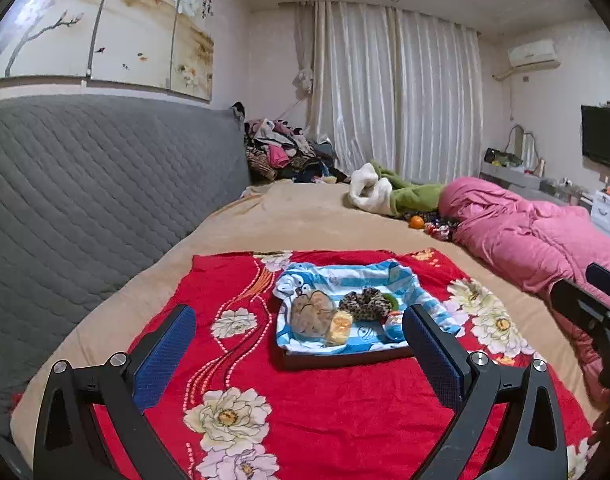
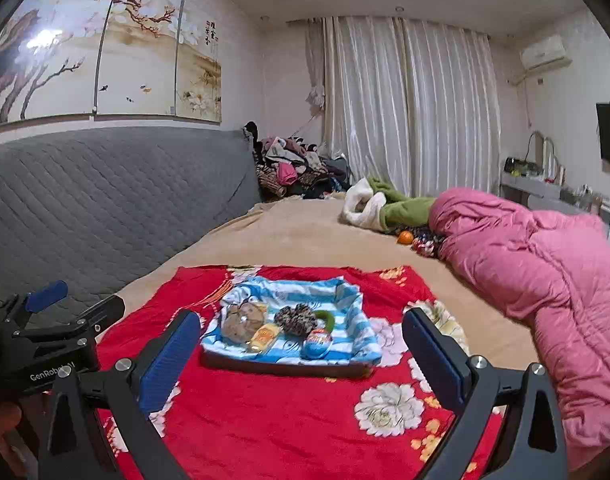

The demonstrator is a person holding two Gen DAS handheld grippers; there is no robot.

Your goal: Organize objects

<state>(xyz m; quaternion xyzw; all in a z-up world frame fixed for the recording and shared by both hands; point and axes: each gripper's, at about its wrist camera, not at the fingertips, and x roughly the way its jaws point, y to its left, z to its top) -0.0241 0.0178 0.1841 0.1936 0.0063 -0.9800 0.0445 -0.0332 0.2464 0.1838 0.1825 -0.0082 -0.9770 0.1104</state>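
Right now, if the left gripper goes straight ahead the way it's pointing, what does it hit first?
Most likely the tray lined with striped cloth: it sits dead ahead of the open left gripper, with only the red floral blanket between. Depth is hard to judge in fisheye.

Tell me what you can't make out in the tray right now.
- Left wrist view: the left gripper's right finger hides part of the small blue container.
- Both views: labels on the yellow packet are too small to read.
- Tray floor: hidden under the striped cloth.
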